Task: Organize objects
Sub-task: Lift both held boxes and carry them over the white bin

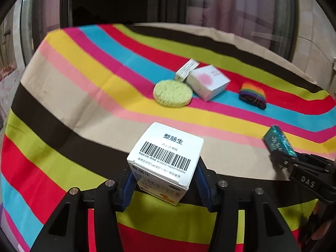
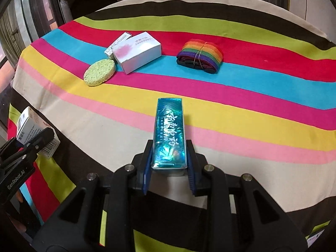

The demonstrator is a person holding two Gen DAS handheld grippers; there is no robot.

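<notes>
In the left wrist view, the left gripper [image 1: 166, 181] clamps a white medicine box [image 1: 167, 157] low in the frame's centre, barcode face up. The pads catch only its lower end, so it could pivot and slip. Above it on the striped cloth [image 1: 63, 96] lie a green sponge [image 1: 172, 93] and a pink-printed carton [image 1: 208, 82], touching. In the right wrist view, the right gripper [image 2: 169, 168] pinches a glossy teal box [image 2: 169, 134] at centre — held at its near end, the long foil-slick pack may tip out forward.
</notes>
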